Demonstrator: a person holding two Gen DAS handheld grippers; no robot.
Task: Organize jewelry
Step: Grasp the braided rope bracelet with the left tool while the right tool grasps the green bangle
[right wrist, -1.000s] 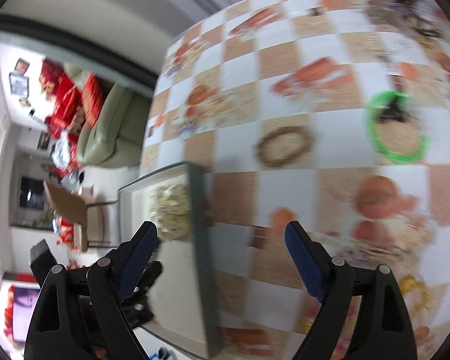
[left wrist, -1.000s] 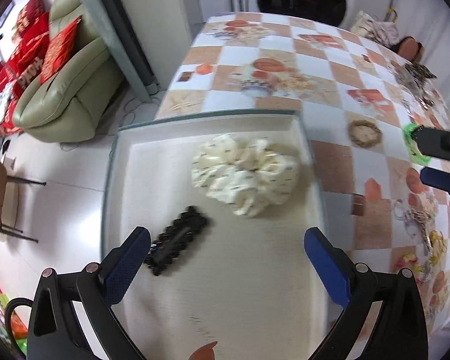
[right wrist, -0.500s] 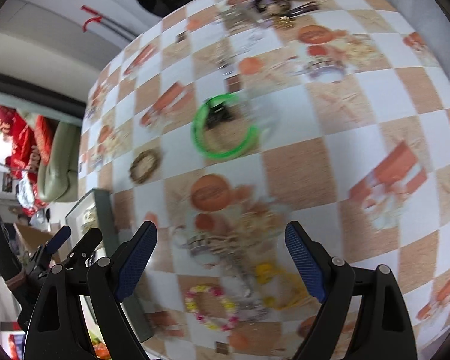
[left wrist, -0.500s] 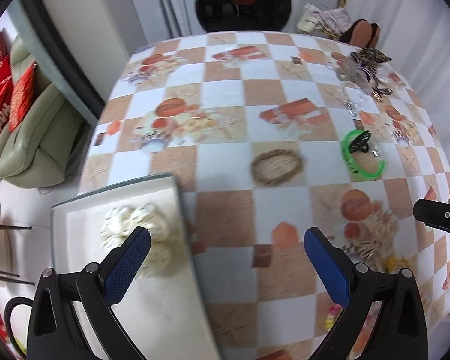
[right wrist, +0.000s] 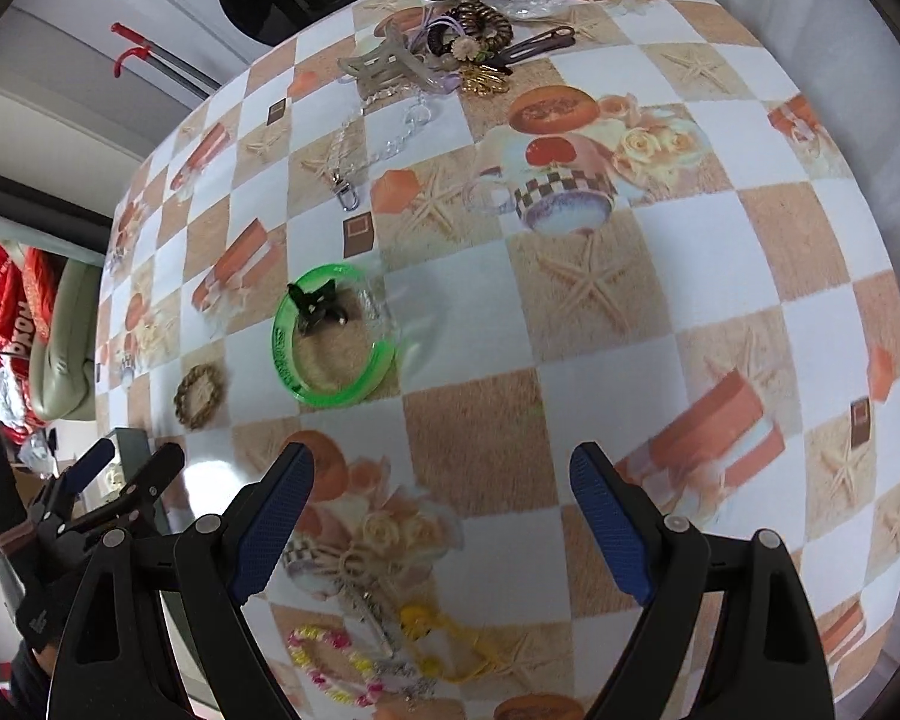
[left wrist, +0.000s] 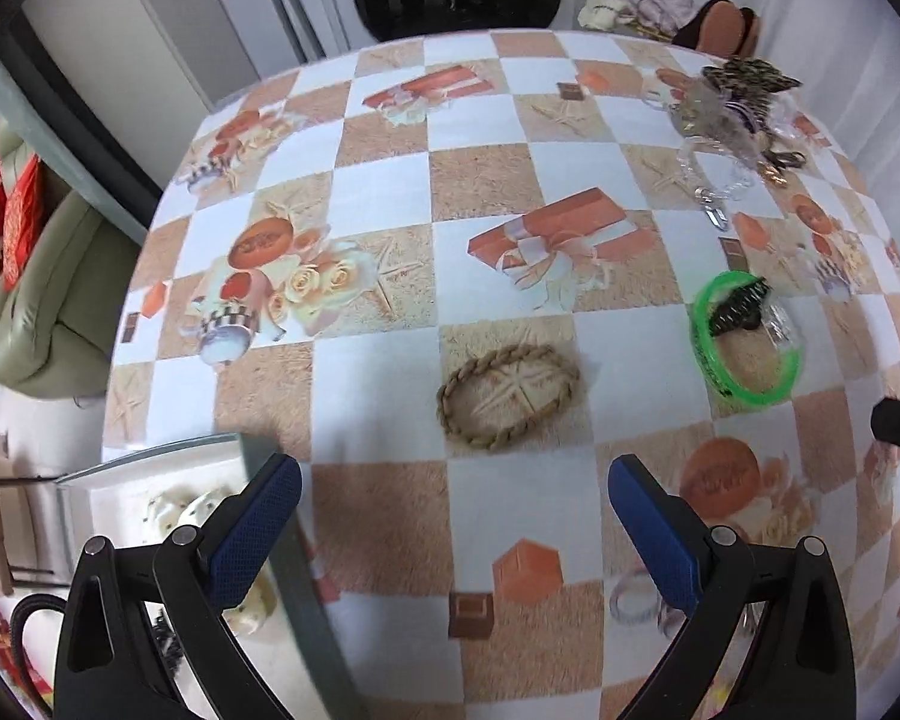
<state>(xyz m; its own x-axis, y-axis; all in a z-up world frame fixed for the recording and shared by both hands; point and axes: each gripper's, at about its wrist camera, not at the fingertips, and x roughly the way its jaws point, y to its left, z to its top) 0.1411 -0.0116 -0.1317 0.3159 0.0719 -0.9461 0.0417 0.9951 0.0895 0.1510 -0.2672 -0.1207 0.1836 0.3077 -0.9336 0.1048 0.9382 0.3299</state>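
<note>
Left wrist view: the left gripper (left wrist: 453,501) hangs over the checked tablecloth (left wrist: 384,192) with its blue-padded jaws spread wide and nothing between them, the left finger (left wrist: 252,531) standing over the corner of a pale tray (left wrist: 150,459) at lower left. A cream scrunchie (left wrist: 192,507) lies in that tray, partly hidden behind the finger. Just above the gap between the jaws, at frame centre, rests a braided rope bracelet (left wrist: 510,396), flat on the cloth. To its right lies a green bangle (left wrist: 747,339) with a small black clip (left wrist: 738,306) on its upper rim. A heap of mixed hair accessories (left wrist: 732,114) sits at upper right, near the table's far edge. Right wrist view: the right gripper (right wrist: 441,510) likewise stands wide open and empty above the cloth. Below its jaws, at the bottom of the frame, lie a pink-and-yellow beaded bracelet (right wrist: 327,663), a yellow piece (right wrist: 432,636) and a small metal trinket (right wrist: 360,594), blurred. The green bangle lies above the left finger, the rope bracelet at mid left, and the accessory heap at top centre. The left gripper shows at lower left, beside the tray.
</note>
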